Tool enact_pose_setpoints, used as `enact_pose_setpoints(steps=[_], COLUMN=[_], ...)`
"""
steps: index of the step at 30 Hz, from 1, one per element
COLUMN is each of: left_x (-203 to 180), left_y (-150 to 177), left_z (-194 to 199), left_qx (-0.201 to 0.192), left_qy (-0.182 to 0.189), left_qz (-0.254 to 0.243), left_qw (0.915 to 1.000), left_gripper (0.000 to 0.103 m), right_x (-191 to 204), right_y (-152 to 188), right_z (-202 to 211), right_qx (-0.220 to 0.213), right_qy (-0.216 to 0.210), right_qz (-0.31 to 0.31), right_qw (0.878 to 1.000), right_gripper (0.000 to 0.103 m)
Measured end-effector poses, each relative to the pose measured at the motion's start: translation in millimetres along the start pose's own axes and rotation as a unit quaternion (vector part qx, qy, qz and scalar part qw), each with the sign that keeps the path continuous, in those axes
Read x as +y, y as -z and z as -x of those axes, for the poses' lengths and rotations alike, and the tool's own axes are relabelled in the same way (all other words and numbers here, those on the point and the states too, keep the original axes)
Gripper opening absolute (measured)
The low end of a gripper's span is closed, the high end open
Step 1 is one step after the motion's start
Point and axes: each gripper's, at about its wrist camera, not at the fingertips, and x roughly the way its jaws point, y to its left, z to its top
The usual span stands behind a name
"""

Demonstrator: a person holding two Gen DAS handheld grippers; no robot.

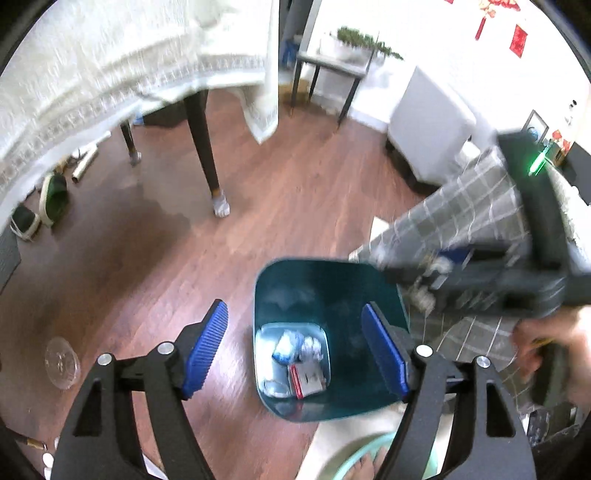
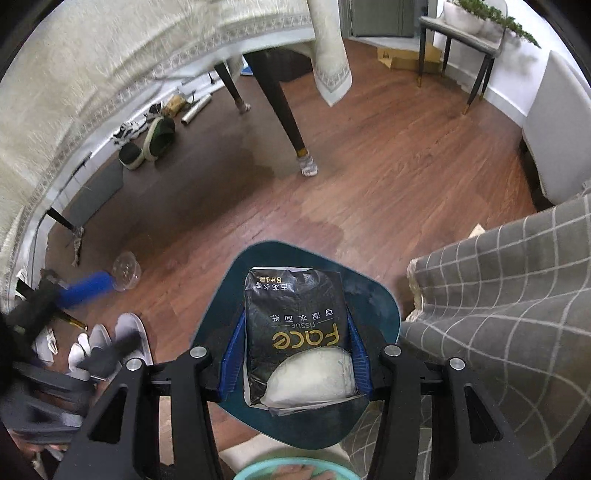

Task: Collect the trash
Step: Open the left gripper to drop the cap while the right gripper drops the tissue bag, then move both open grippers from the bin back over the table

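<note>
The right gripper (image 2: pixel 295 354) has its jaws closed against the sides of a black tissue pack (image 2: pixel 297 332), holding it just above the mouth of the teal bin (image 2: pixel 373 295). The left gripper (image 1: pixel 295 347) has its jaws wide apart with nothing between them, poised above the same bin (image 1: pixel 332 284).

The bin stands on a brown wood floor (image 2: pixel 388 155), beside a grey checked cloth (image 2: pixel 498 295) on its right. A clear plastic lid (image 2: pixel 126 270) lies on the floor left of the bin, near some white slippers (image 2: pixel 127 332). Beyond, dark table legs (image 2: pixel 280 107) come down from under a cream lace-edged tablecloth (image 2: pixel 92 74); green slippers (image 2: pixel 159 136) lie under it. A small side table (image 2: pixel 458 26) with a plant stands by the far white wall.

Only the left view looks into the bin: crumpled white and blue wrappers (image 1: pixel 295 347) and a red-and-white packet (image 1: pixel 306 378) lie on its bottom. It also shows the right gripper (image 1: pixel 480 273), blurred, with a hand (image 1: pixel 546 343) below it. The right view hides the bin's bottom behind the pack, and shows the left gripper (image 2: pixel 77 291) as a blur at the left edge.
</note>
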Motion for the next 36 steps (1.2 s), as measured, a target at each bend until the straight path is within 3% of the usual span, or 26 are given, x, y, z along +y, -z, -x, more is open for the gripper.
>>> enact_pose_setpoints(steps=[2,6,11,16,19,27,36], left_x=[-1.2,-0.6,-0.2,-10.0,-18.5,-40.9,-66.2], left_y=[-4.6,-11.7,-19.1,-29.7,-35.8,-51.1,-64.8], left_z=[6.3,18.1,29.5,46.8,57.1,79.6,103.9], left_qx=[-0.014,-0.042,-0.065,-0.090,-0.107,-0.139,-0.166], left_qy=[0.000,0.006,0.008,0.020,0.027,0.041,0.046], left_qz=[0.005,0.012,0.022,0.014,0.007,0.005,0.004], left_qw=[0.9999,0.9990,0.9976,0.9956,0.9939,0.9894,0.9850], left_gripper=[0.068,0.064,0.052,0.051,0.051,0.050,0.050], right_x=[-0.1,3.2,9.4,12.6,9.4,3.7,-5.0], right_y=[5.7,15.9,30.3,43.6,45.1,39.9,31.5], right_z=[-10.7,-27.6,-45.6,-53.5,-49.6,-5.5,92.9], right_qx=[0.013,0.035,0.067,0.082,0.082,0.035,-0.078], right_qy=[0.003,0.008,0.015,0.030,0.023,0.003,-0.025], right_qz=[0.001,0.011,0.021,0.039,0.039,0.034,0.032], right_qw=[1.000,0.999,0.997,0.995,0.996,0.999,0.996], right_gripper=[0.050,0.051,0.053,0.071,0.075,0.075,0.075])
